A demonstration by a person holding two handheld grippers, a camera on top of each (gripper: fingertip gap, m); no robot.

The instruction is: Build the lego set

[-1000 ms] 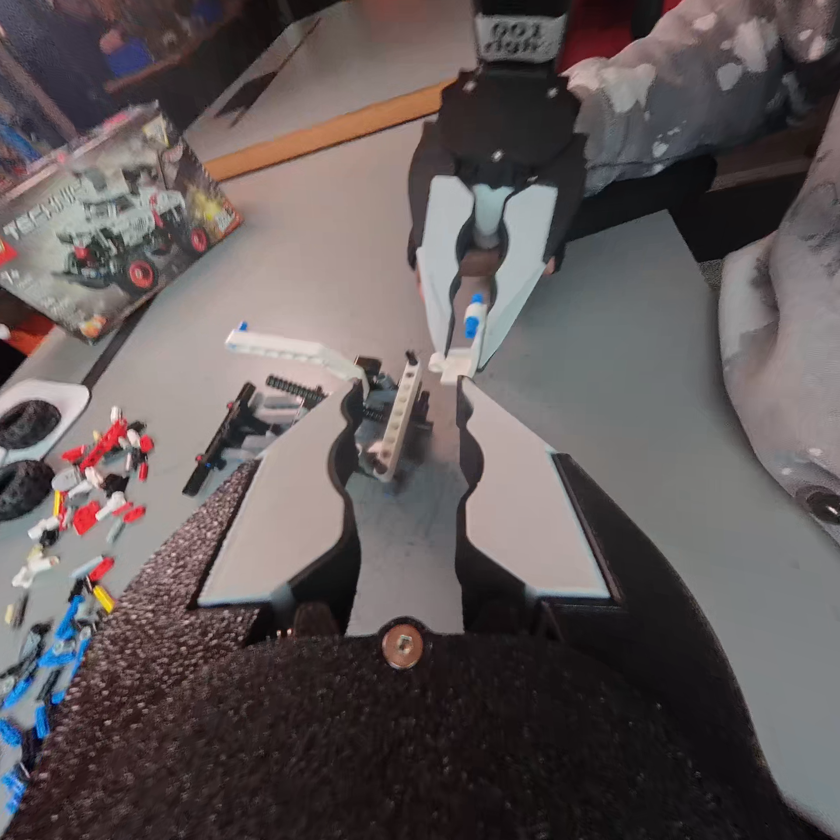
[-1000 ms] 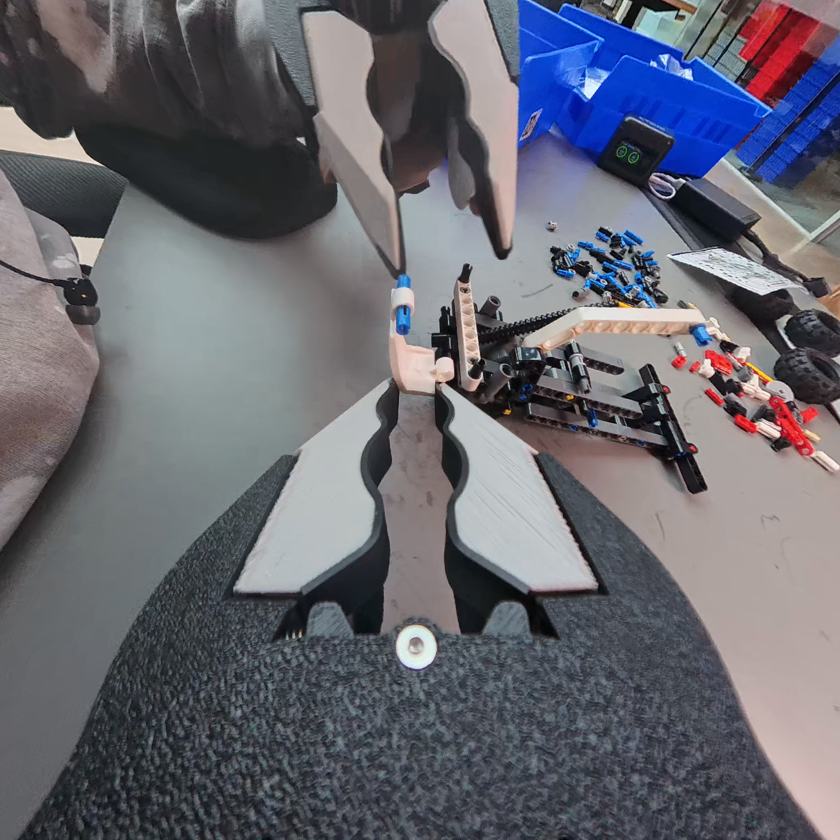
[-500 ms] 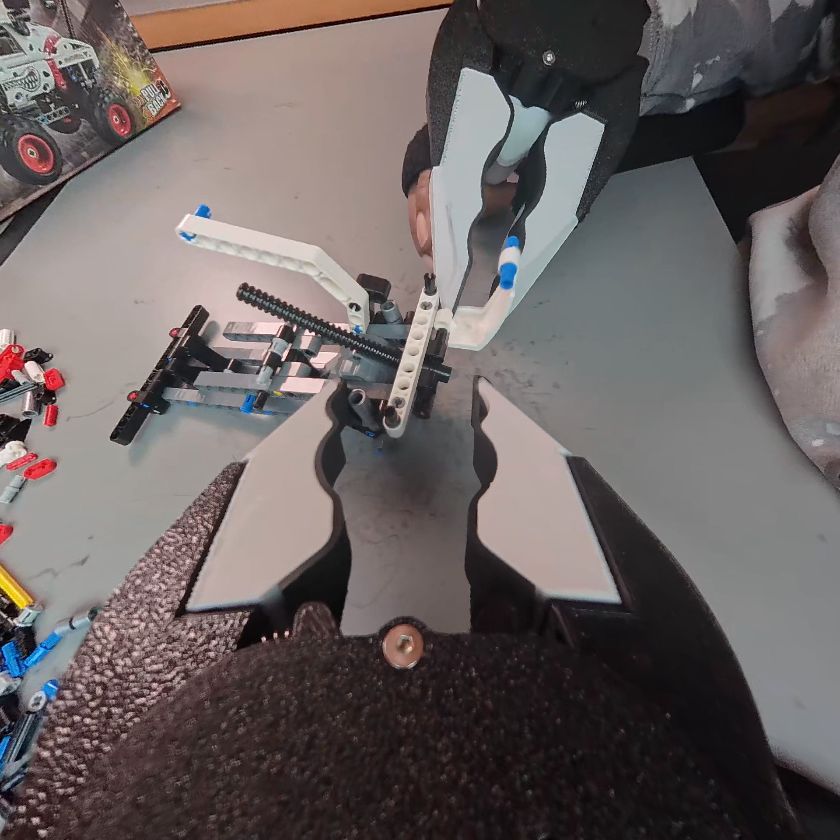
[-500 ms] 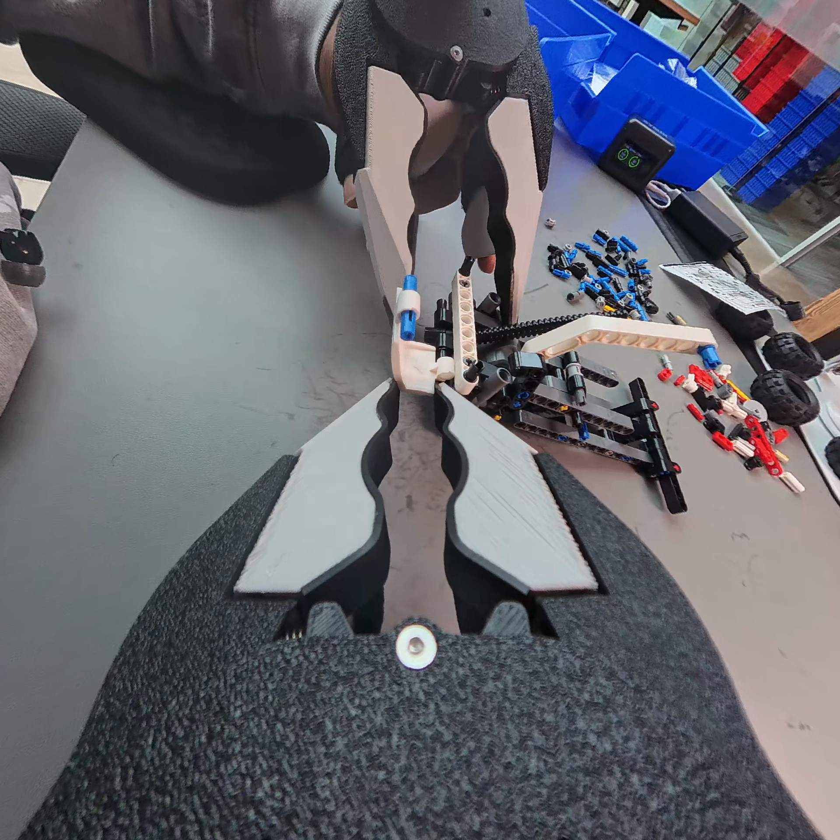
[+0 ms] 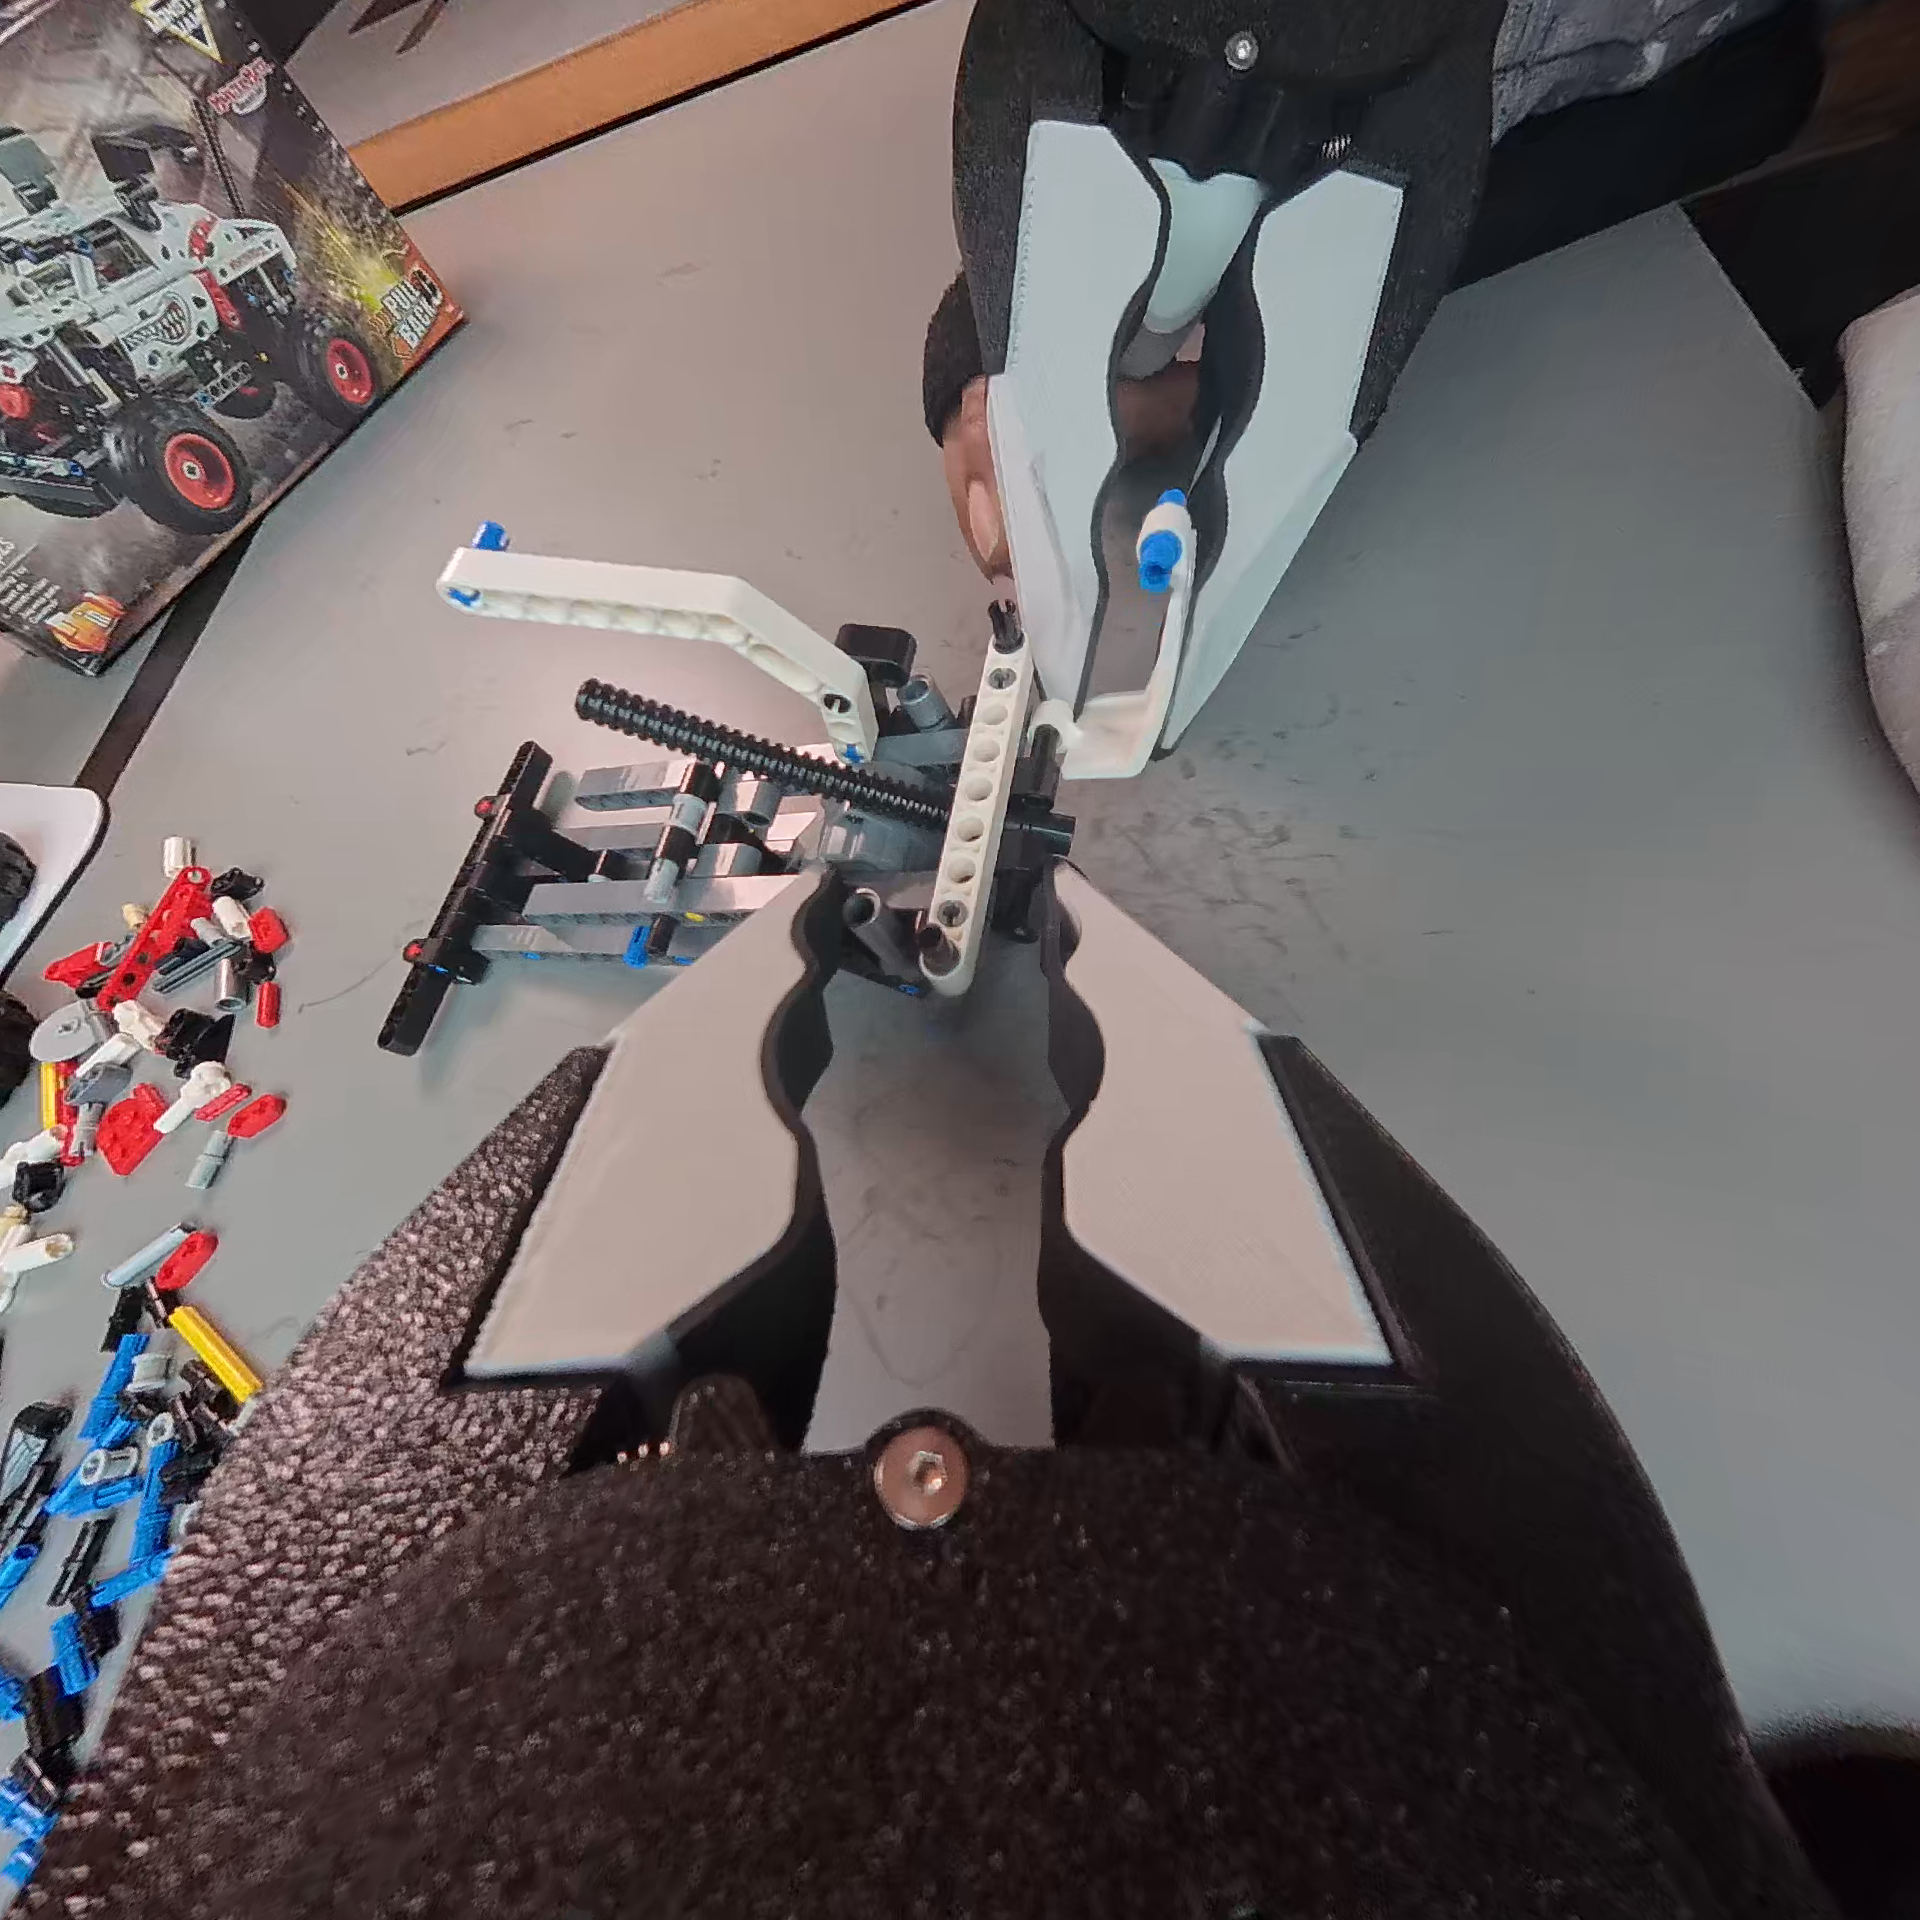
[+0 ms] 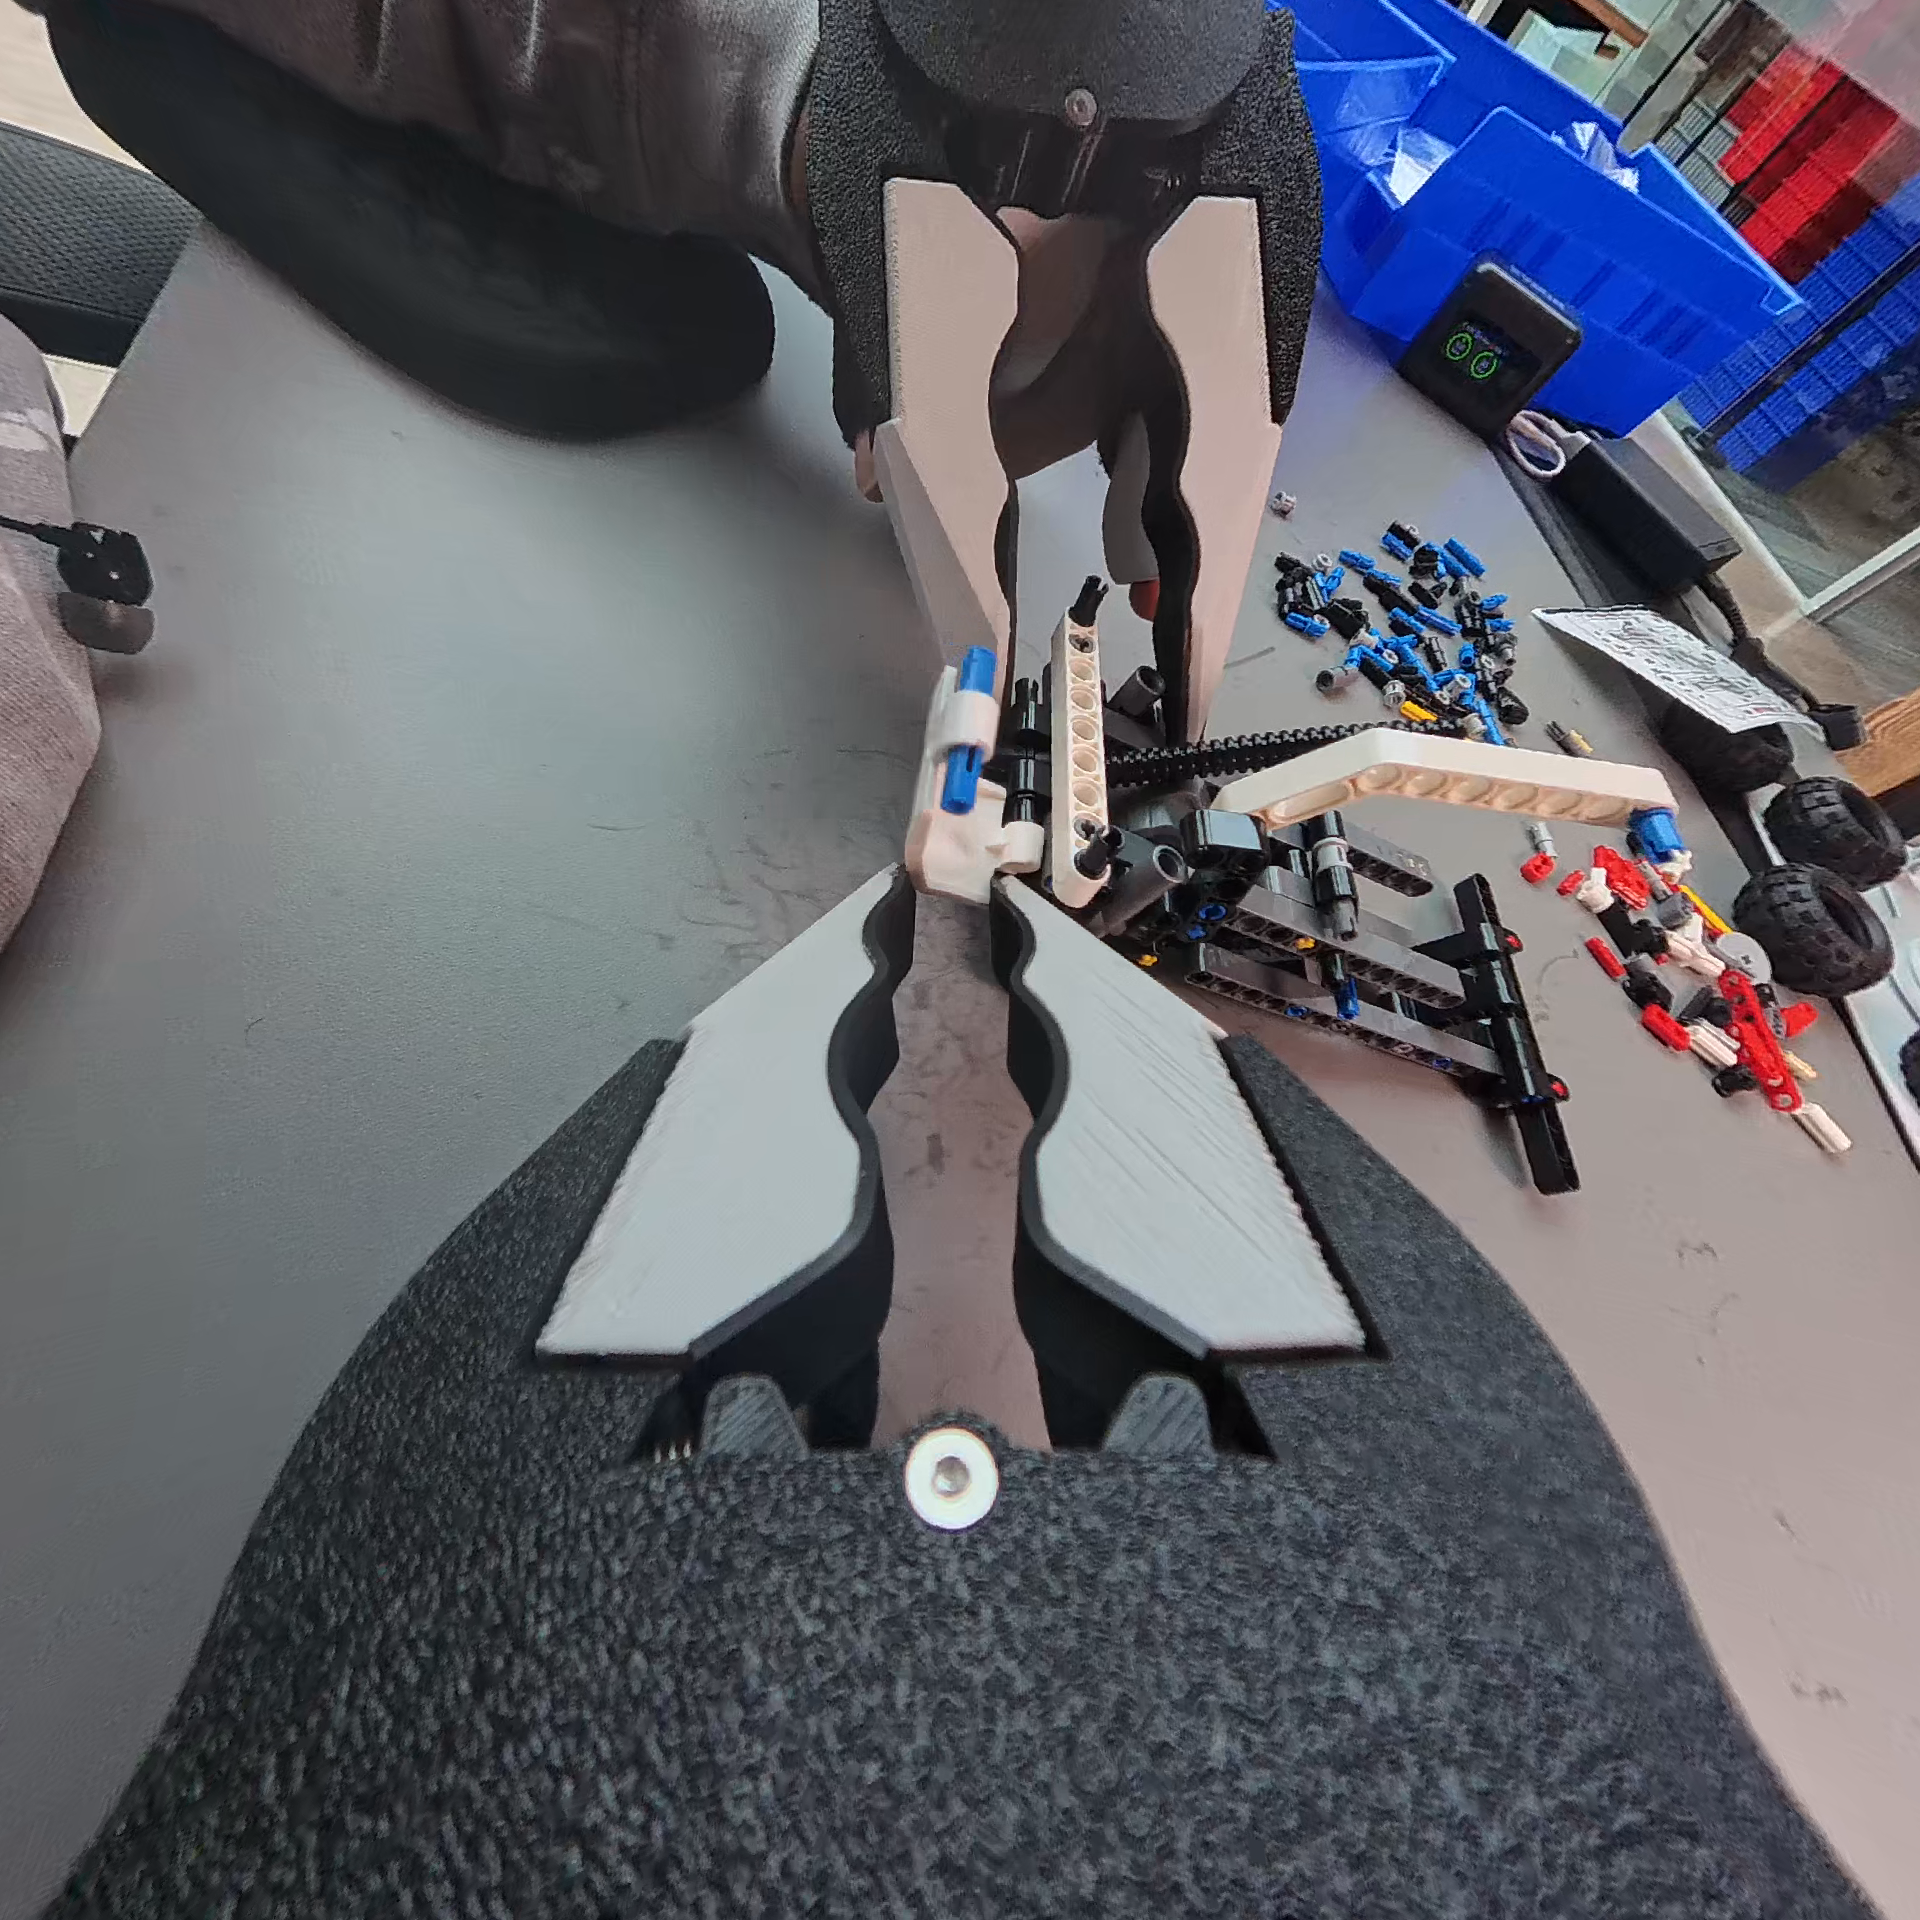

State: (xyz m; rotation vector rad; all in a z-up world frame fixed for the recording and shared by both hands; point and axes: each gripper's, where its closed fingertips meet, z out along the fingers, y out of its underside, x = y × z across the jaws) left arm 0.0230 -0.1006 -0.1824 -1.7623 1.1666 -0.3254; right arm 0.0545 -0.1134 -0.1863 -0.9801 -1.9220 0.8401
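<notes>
The half-built lego chassis (image 5: 675,831) of black and grey beams lies on the grey table (image 5: 1455,935), with a black toothed rod, a white bent beam (image 5: 665,608) and an upright white beam (image 5: 982,800). My left gripper (image 5: 940,899) is open, its jaws on either side of the chassis's near end. It shows from the front in the right wrist view (image 6: 1091,701). My right gripper (image 6: 948,888) is shut on a white L-shaped piece (image 6: 951,831) with a blue pin (image 6: 966,727). It holds the piece against the upright white beam (image 6: 1081,748). It also shows in the left wrist view (image 5: 1122,732).
The set's box (image 5: 187,312) lies at the far left. Loose red, white and blue pieces (image 5: 156,997) lie left of the chassis. In the right wrist view, a blue and black heap (image 6: 1403,623), tyres (image 6: 1813,925), a printed sheet (image 6: 1662,655) and blue bins (image 6: 1558,208) lie to the right. Some 4 centimeters of space lies between my two pairs of fingers.
My left gripper has come down so that its jaws stand on either side of the chassis end. My right gripper has brought the white L-shaped piece up against the upright white beam.
</notes>
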